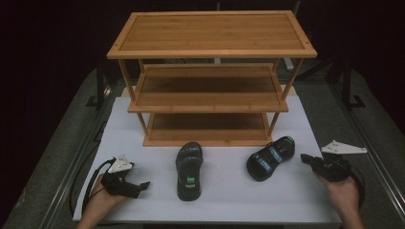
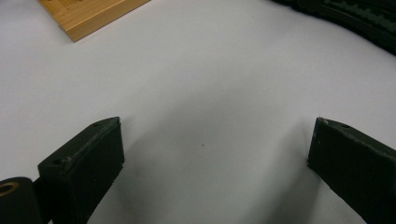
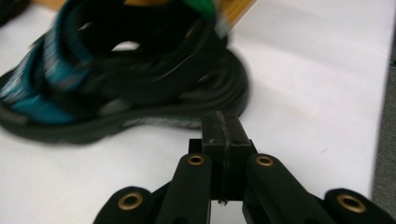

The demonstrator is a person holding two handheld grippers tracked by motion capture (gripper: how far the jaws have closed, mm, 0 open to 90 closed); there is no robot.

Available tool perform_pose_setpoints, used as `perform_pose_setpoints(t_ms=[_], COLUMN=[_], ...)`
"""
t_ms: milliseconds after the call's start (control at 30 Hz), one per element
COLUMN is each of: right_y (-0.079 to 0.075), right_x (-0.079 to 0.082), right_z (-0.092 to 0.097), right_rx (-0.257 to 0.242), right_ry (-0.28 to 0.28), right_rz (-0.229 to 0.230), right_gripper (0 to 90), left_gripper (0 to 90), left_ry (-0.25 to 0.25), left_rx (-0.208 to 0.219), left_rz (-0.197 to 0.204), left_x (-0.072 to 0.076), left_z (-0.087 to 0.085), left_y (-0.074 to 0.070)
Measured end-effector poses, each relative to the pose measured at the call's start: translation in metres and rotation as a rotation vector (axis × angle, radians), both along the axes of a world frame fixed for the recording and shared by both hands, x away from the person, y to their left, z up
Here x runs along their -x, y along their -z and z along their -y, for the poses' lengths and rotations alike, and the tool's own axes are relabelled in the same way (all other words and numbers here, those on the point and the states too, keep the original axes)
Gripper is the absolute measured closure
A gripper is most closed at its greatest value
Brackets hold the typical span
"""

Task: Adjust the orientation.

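Near the right edge of the surface (image 1: 305, 200), the right gripper (image 1: 308, 160) is held just beside the heel of the right sandal (image 1: 270, 158), its jaws pressed flat together with nothing between them. With the jaws closed like this, the sandal could be nudged or pushed toward the shelf rack (image 1: 210, 76) rather than grasped, unless they are reopened before contact. The sandal lies at an angle, its toe toward the front edge, so a strap could be caught alone and the shoe left dangling. Near the front left corner, the left gripper (image 1: 143, 184) is held wide with nothing in it, and the left sandal (image 1: 189, 170) lies apart from it, mid-surface, before the lowest shelf.
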State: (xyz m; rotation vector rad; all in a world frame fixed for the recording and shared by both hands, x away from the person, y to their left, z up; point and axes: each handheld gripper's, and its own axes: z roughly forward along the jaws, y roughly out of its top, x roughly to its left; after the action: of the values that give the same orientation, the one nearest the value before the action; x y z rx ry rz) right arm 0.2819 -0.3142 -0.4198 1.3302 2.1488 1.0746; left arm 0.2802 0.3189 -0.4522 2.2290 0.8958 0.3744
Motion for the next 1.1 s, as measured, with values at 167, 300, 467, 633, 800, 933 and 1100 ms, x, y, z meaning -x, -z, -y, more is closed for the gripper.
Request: perform_pose_setpoints(t_ms=[167, 300, 467, 633, 800, 933, 1100], right_y=[-0.002, -0.003, -0.001, 0.001, 0.005, 0.009, 0.009], right_x=[-0.026, -0.04, -0.066, -0.081, -0.095, -0.102, -0.099], right_z=[0.005, 0.005, -0.002, -0.008, -0.016, -0.019, -0.016], right_rx=[0.001, -0.009, -0.025, -0.023, -0.037, -0.072, -0.07], right_ry=[-0.002, -0.014, -0.04, -0.058, -0.095, -0.12, -0.127], right_rz=[0.007, 0.016, 0.019, 0.004, -0.005, -0.02, -0.04], right_gripper=[89.6, 89.6, 89.7, 89.7, 89.7, 89.8, 89.8], left_gripper=[2.9, 2.8, 2.9, 2.9, 2.9, 2.9, 2.9], left_ry=[0.0, 0.0, -0.001, -0.002, -0.002, -0.002, -0.002], left_rx=[0.002, 0.002, 0.003, 0.005, 0.005, 0.005, 0.006], left_rz=[-0.001, -0.001, -0.001, 0.001, 0.0, -0.001, -0.002], left_x=[0.0, 0.0, 0.0, 0.0, 0.0, 0.0, 0.0], left_z=[0.0, 0.0, 0.0, 0.0, 0.0, 0.0, 0.0], left_y=[0.0, 0.0, 0.0, 0.0, 0.0, 0.0, 0.0])
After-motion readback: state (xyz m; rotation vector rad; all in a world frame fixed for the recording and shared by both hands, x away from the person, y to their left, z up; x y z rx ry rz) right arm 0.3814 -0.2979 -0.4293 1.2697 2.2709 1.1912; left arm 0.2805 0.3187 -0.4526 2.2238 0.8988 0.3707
